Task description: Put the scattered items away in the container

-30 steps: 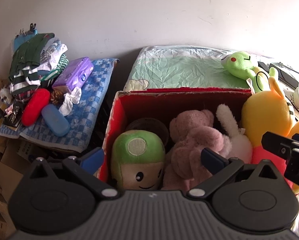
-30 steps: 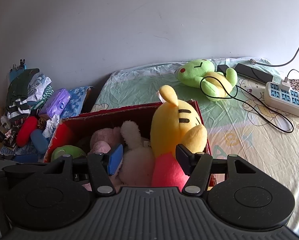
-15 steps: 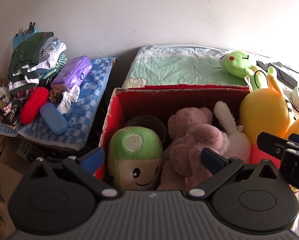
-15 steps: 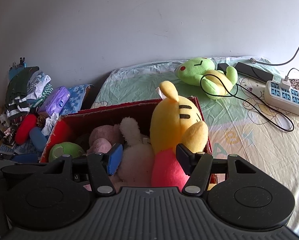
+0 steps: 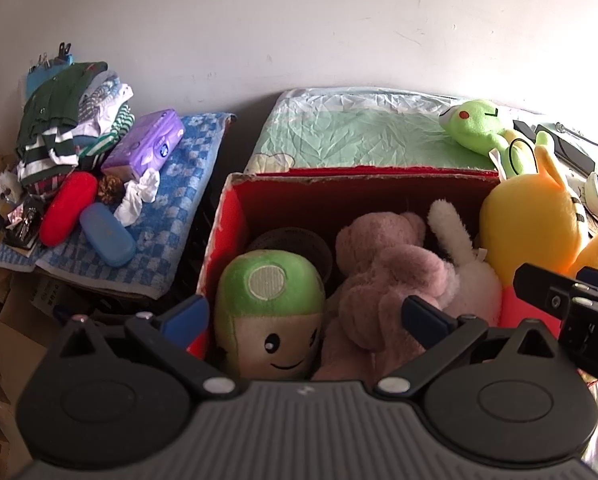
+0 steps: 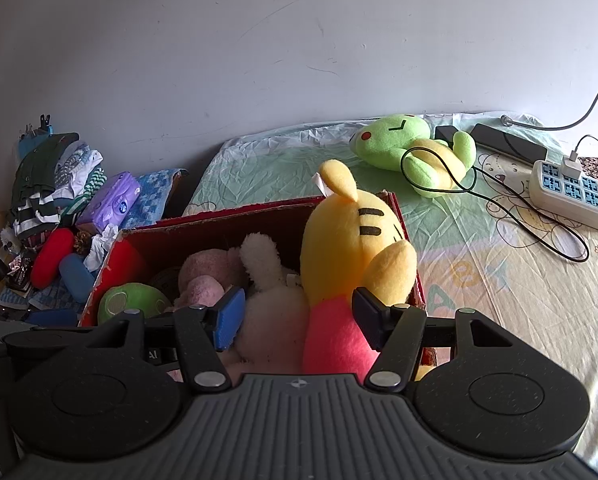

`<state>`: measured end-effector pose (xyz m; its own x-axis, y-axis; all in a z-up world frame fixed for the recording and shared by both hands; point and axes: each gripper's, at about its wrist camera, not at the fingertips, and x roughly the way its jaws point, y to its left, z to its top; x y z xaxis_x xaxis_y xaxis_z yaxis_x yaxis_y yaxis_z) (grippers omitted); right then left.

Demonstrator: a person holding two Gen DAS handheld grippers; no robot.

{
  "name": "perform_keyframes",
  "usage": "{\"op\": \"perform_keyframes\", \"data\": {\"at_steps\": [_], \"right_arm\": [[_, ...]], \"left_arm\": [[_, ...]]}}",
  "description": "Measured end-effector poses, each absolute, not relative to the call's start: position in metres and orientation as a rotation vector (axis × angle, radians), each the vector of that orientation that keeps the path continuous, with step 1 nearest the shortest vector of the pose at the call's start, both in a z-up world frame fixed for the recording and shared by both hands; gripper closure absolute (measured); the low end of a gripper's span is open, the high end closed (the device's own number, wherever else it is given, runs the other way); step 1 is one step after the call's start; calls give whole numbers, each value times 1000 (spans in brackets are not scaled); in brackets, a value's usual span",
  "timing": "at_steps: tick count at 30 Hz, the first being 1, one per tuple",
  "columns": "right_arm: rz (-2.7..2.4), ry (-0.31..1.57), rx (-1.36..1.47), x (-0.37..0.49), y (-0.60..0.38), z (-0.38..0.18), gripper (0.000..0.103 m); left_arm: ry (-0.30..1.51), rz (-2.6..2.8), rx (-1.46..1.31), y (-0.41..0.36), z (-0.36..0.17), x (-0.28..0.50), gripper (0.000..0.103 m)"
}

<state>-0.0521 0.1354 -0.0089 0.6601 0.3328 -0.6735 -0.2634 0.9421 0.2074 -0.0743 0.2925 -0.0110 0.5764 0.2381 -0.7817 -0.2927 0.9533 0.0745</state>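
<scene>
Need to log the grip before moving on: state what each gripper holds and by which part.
Nothing is held. The left gripper and right gripper both stand open above the red cardboard box of plush toys, pads clear of them.

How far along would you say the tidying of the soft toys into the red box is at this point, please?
Mostly done: the green mushroom plush, pink plush bear, white plush rabbit and yellow plush toy sit in the red cardboard box. Nothing is in hand: the left tongs and right tongs are open and gripping nothing. Left: the green frog plush on the bedsheet, with a black cable looped across it.
</scene>
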Motion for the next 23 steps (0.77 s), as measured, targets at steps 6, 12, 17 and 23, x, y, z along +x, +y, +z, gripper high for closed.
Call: {"op": "perform_keyframes", "data": {"at_steps": [6, 12, 17, 23], "right_arm": [[338, 781, 95, -52, 135, -9, 40], [338, 781, 94, -52, 136, -9, 40], [338, 782, 95, -53, 136, -10, 40], [337, 783, 93, -53, 137, -11, 40]], "left_arm": [[900, 309, -70, 294, -11, -75, 0], [898, 308, -73, 295, -13, -76, 0], [897, 308, -76, 295, -14, -76, 0], [902, 313, -81, 293, -14, -75, 0]]}}
